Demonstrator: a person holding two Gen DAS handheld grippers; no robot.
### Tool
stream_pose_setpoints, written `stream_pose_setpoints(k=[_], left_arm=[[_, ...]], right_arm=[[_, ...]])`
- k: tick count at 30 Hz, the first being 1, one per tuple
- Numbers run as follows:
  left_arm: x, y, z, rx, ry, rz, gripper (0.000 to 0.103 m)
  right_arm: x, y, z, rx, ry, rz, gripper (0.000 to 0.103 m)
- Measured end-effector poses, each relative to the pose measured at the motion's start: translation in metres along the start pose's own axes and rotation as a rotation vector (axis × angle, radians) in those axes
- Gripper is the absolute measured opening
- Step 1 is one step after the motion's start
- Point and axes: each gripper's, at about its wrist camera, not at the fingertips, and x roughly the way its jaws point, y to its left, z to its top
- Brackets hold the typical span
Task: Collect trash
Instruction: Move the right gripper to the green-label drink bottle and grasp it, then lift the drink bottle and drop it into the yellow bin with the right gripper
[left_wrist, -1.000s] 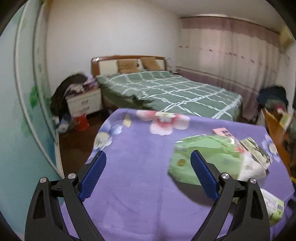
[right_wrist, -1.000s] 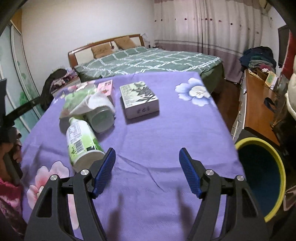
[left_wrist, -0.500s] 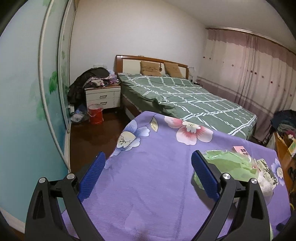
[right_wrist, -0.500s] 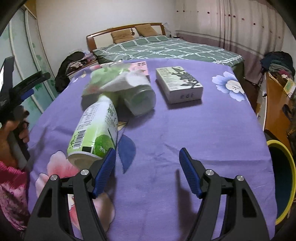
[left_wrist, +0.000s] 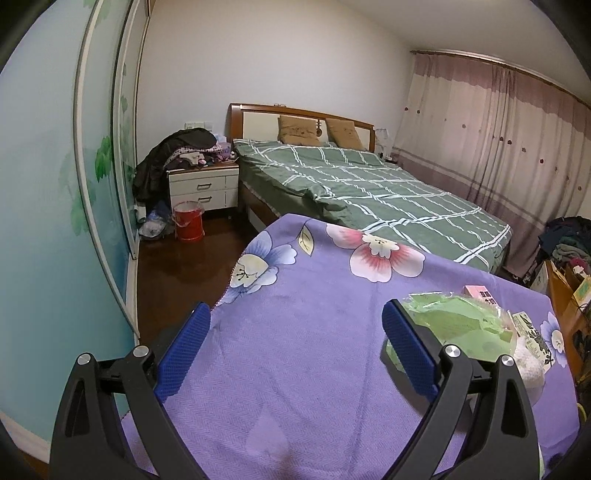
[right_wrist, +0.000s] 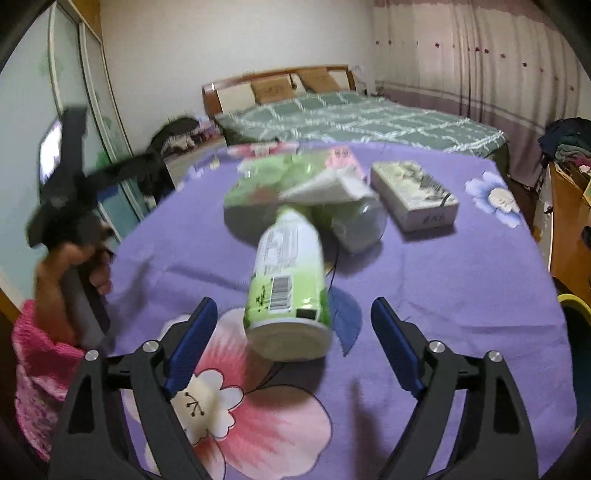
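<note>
Blurring left gripper (right_wrist: 110, 173), bin (right_wrist: 572, 306) cropped

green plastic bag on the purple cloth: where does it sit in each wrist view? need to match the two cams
Left wrist: the green plastic bag is at right of centre, just past the right fingertip of the open left gripper.
Right wrist: the green plastic bag is upper centre, beyond the lying green bottle that sits ahead of the open right gripper.
Shared landmark: the printed box beside the bag.
</note>
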Motion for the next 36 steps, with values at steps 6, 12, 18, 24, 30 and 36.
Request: stream_pose_setpoints(k=[6, 12, 18, 24, 30, 36], left_arm=[[-0.001, -0.004, -0.001, 0.011, 0.007, -0.008, 0.093], [0.0, -0.007, -0.003, 0.028, 0.012, -0.009, 0.093], [0.002, -0.01, -0.004, 0.04, 0.021, -0.005, 0.093], [0.002, -0.012, -0.005, 0.05, 0.023, -0.002, 0.093], [0.002, -0.013, -0.006, 0.053, 0.025, -0.002, 0.093], [0.004, -0.014, -0.006, 0.063, 0.029, -0.002, 0.093]], right_arm=[[0.024, 0.003, -0.005, 0.011, 0.074, -0.008, 0.078], [0.015, 0.001, -0.003, 0.023, 0.045, -0.004, 0.051], [-0.026, -0.007, 0.006, 0.042, -0.084, 0.003, 0.05], [-0.064, -0.017, 0.017, 0.054, -0.18, 0.006, 0.05], [-0.09, -0.025, 0.025, 0.063, -0.211, 0.018, 0.05], [-0.09, -0.03, 0.021, 0.076, -0.185, 0.04, 0.05]])
